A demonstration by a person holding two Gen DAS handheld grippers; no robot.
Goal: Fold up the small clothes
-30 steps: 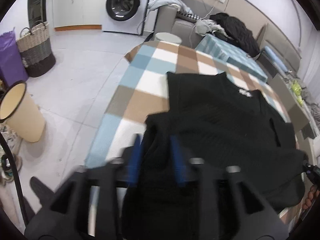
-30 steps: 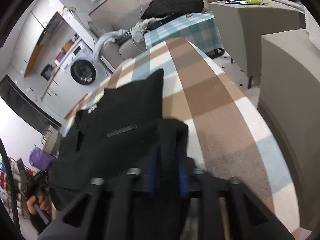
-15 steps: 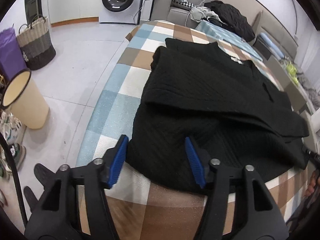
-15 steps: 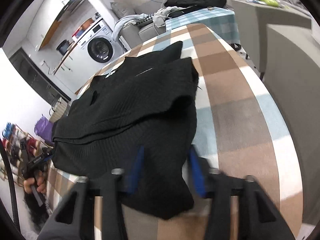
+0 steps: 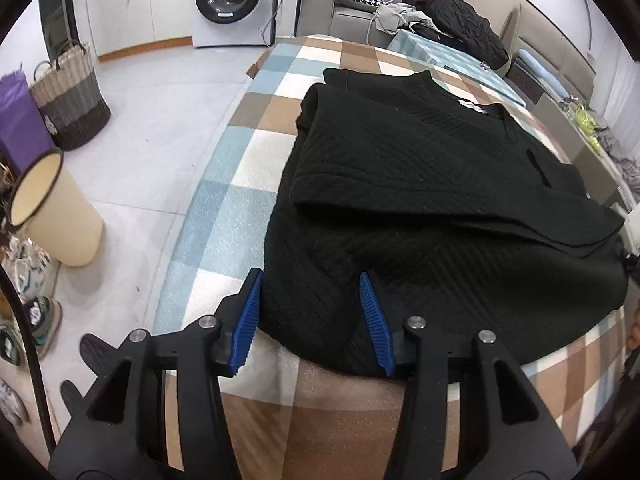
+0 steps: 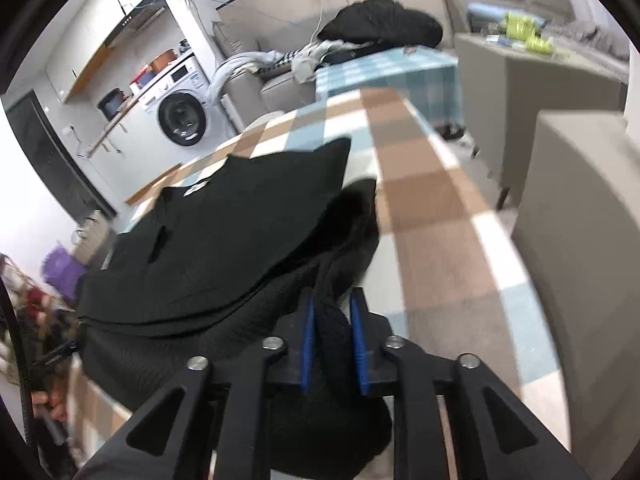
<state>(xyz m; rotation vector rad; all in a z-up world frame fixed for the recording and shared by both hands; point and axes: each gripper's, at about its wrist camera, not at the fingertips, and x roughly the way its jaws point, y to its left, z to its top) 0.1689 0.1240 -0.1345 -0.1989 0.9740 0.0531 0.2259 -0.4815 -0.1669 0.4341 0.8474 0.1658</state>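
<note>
L gripper [image 5: 312, 312] is sitting w/ jaws wide apart astride the top's [image 5: 420, 184] near hem; R gripper [image 6: 331, 340] is pinching top's corner on checked table [image 6: 436, 216].

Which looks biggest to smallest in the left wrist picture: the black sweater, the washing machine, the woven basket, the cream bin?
1. black sweater, by far the largest.
2. washing machine.
3. cream bin and woven basket look about alike; the bin is nearer the camera, so I won't rank them.
</note>
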